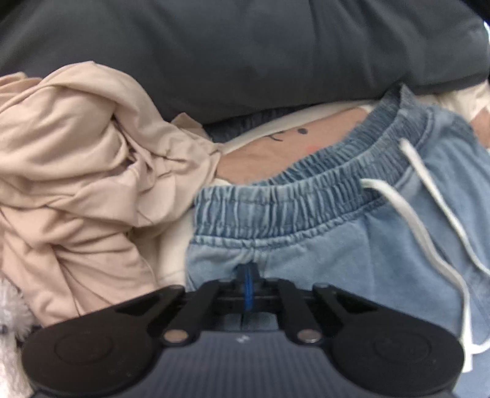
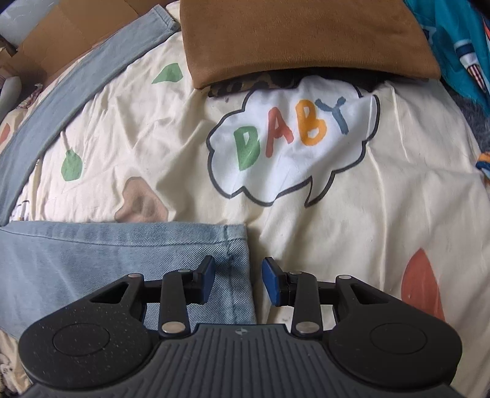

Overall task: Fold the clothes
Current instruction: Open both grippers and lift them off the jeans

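Observation:
Light-blue denim shorts (image 1: 337,260) with an elastic waistband (image 1: 291,202) and a white drawstring (image 1: 422,220) lie on the bed. My left gripper (image 1: 248,275) is shut just below the waistband, and the denim puckers into its tips. In the right wrist view, one leg of the shorts (image 2: 122,251) lies flat with its hem corner at the middle. My right gripper (image 2: 239,280) stands open over that corner. The left finger (image 2: 205,278) is above the denim and the right finger (image 2: 272,284) above the sheet, with the leg's side edge between them.
A crumpled beige garment (image 1: 76,168) lies left of the shorts, and a dark grey cushion (image 1: 245,46) sits behind. The cream printed sheet (image 2: 352,232) carries a "BABY" bubble. A folded brown cloth (image 2: 306,36), a teal patterned cloth (image 2: 459,39) and cardboard (image 2: 76,27) are at the far edge.

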